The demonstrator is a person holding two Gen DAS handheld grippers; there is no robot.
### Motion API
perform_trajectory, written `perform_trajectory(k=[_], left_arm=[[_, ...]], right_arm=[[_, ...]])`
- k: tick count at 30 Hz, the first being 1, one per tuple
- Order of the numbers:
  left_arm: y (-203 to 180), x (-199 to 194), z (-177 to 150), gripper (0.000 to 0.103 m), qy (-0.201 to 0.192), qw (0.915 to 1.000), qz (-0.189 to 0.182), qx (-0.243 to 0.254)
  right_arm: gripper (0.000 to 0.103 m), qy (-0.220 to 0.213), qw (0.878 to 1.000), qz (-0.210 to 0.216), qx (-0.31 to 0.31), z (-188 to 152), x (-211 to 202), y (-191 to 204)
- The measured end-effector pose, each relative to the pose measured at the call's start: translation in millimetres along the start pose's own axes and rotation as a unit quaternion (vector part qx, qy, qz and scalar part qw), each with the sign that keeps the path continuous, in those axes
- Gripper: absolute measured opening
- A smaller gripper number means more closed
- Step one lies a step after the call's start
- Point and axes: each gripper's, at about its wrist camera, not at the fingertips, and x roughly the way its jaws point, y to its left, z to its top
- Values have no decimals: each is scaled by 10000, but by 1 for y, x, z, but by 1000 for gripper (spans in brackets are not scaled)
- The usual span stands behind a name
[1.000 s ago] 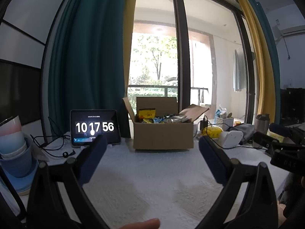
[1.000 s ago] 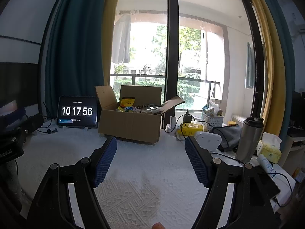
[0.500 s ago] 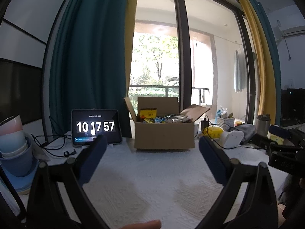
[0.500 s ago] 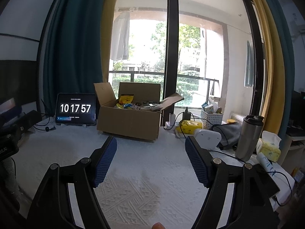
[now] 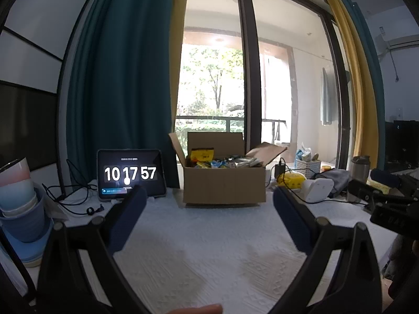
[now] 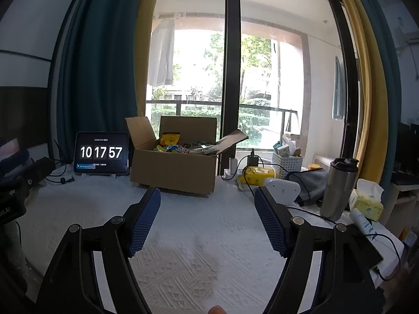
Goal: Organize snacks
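Observation:
An open cardboard box [image 5: 224,185] [image 6: 174,171] stands at the far side of the white patterned table cover [image 5: 209,248] [image 6: 204,235]. Colourful snack packets [image 5: 201,155] [image 6: 170,140] fill it to the rim. My left gripper [image 5: 208,201] points level at the box from well back, jaws open and nothing between its blue pads. The right gripper [image 6: 208,198] is likewise open and empty, a good distance short of the box. Part of the right gripper [image 5: 387,196] shows at the right edge of the left wrist view.
A tablet clock [image 5: 131,174] [image 6: 101,153] stands left of the box with cables around it. Stacked bowls [image 5: 19,204] sit at far left. To the right are a yellow pack [image 6: 258,175], white device [image 6: 284,189], steel tumbler [image 6: 339,188], tissue box [image 6: 366,198] and basket [image 6: 288,162].
The clock has ticked from 56 to 57. Both grippers stay where they were, with their jaws as wide as before.

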Motion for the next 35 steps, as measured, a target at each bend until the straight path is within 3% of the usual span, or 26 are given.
perform_trajectory(k=[35], left_arm=[[-1,-1,-2,98,-21,10000,-62,27]], right_arm=[[77,41,10000,54,-36,0,1,3]])
